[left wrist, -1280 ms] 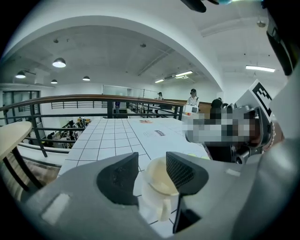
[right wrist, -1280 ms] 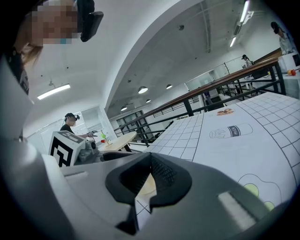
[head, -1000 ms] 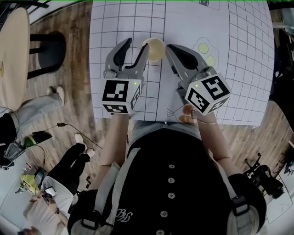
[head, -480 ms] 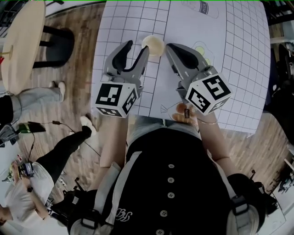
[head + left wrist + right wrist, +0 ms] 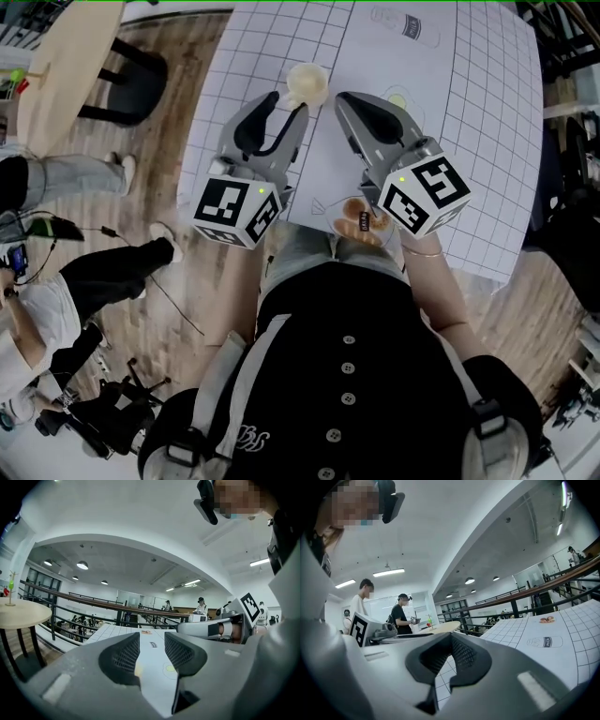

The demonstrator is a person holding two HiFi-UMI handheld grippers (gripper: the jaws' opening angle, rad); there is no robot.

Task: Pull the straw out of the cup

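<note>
Cup (image 5: 308, 84) on the gridded table (image 5: 469, 112), both grippers just before it.
We see the cup towards the table's far left part. The left gripper (image 5: 284, 103) is right in front of it, and the right gripper (image 5: 343, 101) is beside that, right of the cup and apart from it. A round table (image 5: 56, 94) stands off left on the floor.

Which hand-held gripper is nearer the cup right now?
Left, narrowly. The left hand-held gripper sits just short of the cup, with one jaw tip at its near edge. The right hand-held gripper sits apart, off the cup's right side.
</note>
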